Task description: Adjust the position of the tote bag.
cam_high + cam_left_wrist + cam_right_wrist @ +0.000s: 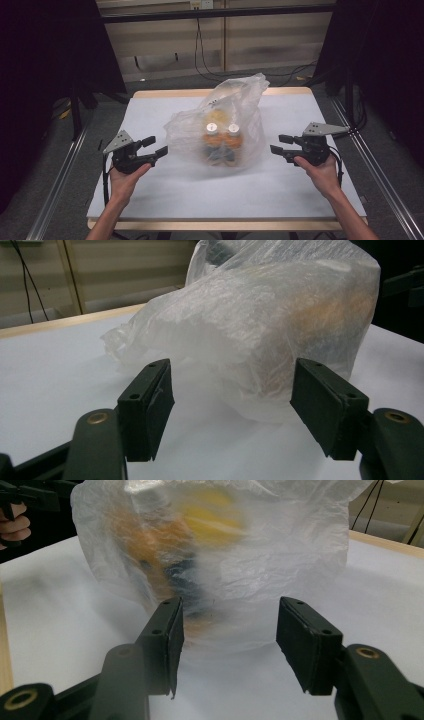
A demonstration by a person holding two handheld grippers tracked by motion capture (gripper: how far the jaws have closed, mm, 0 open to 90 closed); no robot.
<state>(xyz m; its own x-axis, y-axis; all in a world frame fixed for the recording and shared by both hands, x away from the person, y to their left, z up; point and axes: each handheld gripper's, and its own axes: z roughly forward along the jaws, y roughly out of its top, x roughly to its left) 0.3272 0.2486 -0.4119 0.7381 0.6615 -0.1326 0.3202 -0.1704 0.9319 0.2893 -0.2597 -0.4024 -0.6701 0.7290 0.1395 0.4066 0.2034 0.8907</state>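
Thin, crinkly plastic bag [220,127] sat mid-table [150,195] with two white-capped bottles [222,137] standing inside it. Left gripper [156,146] and right gripper [279,143] hung either side of the bag, both with jaws spread wide and holding nothing. My guess was a pinch on loose film alone could slip or tear, or tug the bottles over.

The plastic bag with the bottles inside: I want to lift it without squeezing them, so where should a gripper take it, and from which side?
Probably the bunched, loose top of the plastic bag, reached from above by the right gripper, since that peak leans toward its side. Lower down, the film lies tight around the bottles. Both grippers, the left gripper too, are open beside it.
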